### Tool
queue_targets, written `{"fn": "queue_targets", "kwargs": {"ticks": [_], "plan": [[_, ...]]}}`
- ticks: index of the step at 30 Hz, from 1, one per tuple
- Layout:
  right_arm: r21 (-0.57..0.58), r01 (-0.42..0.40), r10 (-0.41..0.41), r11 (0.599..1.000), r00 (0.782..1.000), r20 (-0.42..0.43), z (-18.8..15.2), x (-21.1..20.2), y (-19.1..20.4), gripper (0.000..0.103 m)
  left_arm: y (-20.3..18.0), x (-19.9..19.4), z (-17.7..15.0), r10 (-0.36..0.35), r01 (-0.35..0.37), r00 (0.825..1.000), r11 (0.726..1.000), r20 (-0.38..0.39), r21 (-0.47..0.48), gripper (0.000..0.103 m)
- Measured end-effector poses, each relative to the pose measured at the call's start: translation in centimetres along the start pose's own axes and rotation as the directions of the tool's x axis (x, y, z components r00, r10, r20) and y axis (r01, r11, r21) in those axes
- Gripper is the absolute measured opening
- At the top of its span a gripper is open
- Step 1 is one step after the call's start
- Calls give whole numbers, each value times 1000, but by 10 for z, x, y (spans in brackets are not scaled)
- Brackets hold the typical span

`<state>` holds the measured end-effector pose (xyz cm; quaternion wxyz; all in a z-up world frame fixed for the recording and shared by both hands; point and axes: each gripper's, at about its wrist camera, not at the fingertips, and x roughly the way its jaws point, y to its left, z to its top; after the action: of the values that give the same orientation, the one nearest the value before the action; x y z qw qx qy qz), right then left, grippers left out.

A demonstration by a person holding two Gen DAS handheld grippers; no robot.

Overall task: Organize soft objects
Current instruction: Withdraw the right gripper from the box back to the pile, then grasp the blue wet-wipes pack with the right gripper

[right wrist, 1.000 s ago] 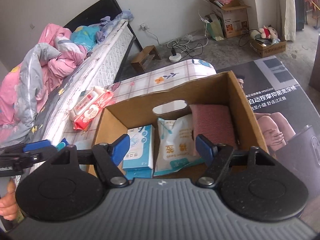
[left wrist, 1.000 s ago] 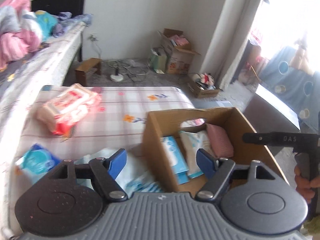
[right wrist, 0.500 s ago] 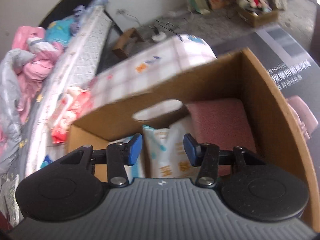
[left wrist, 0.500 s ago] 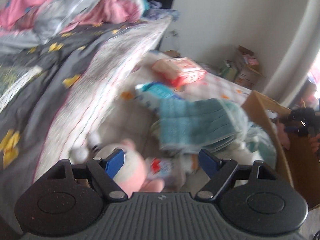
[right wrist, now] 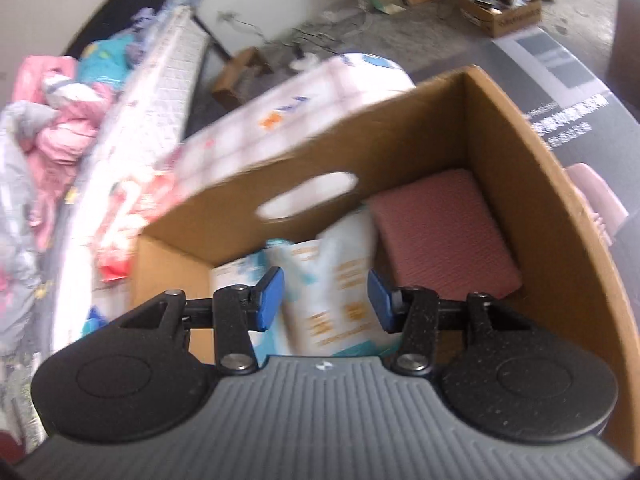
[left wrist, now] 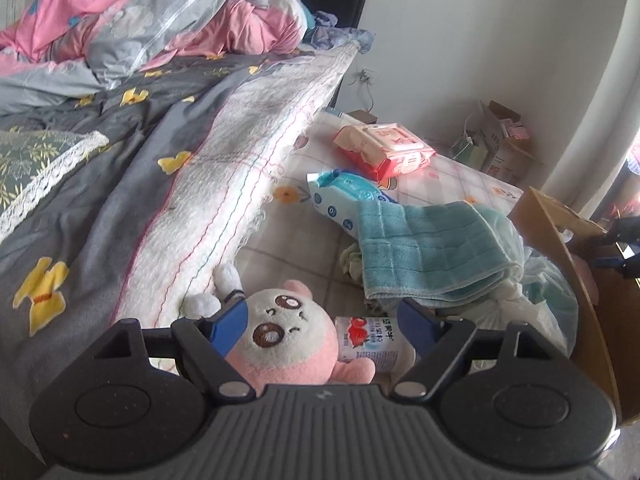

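Observation:
My left gripper (left wrist: 322,326) is open low over the checked mat (left wrist: 460,176), its fingers either side of a pink and white plush toy (left wrist: 288,336). A small red-printed pack (left wrist: 372,336) lies against the plush. Beyond them lie a folded teal towel (left wrist: 432,240), a blue wipes pack (left wrist: 344,200) and a red wipes pack (left wrist: 384,148). My right gripper (right wrist: 324,300) hangs over the cardboard box (right wrist: 500,160), jaws opening. Between its fingers shows a white pack (right wrist: 332,264), beside a blue-and-white pack (right wrist: 232,276) and a maroon cushion (right wrist: 440,232); I cannot tell whether the pads touch it.
The bed with its grey cover (left wrist: 100,160) and piled pink quilts (left wrist: 160,20) runs along the left of the mat. A tied plastic bag (left wrist: 540,292) sits under the towel, against the box wall (left wrist: 560,240). Cardboard boxes (left wrist: 504,140) stand on the far floor.
My left gripper swung from the box over to the bed side and came down around the plush. My right gripper dropped closer into the box, its jaws narrower than a second ago.

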<state>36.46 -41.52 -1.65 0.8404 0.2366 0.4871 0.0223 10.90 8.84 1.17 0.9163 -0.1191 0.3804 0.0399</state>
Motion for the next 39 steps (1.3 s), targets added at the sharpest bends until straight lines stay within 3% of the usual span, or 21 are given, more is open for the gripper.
{"fn": "queue_targets", "kwargs": {"ticks": [4,10,17,23,29,39], "plan": [[-50,-110,112,993,993,32,-27,-39,28,58,3,-6,-3,-12,12,1000,1000,14,20,86],[-166,-259,272,951,961,55,-80,-91,77,60,8,-14,-14,-33,32,999,998,11,55,87],[-224,-386,401,895,916,23,-137,-111,134,60,7,-22,-34,-32,30,999,991,15,127,87],[-226,-443,449,868,893,-27,-179,-97,173,60,14,-25,-44,-57,56,998,991,6,118,87],[-136,-481,480,866,876,-43,-208,-72,181,60,9,-24,-39,-89,83,995,985,35,151,87],[-124,-445,446,887,895,-21,-221,-55,187,60,3,19,8,-152,152,988,988,-3,32,75]]}}
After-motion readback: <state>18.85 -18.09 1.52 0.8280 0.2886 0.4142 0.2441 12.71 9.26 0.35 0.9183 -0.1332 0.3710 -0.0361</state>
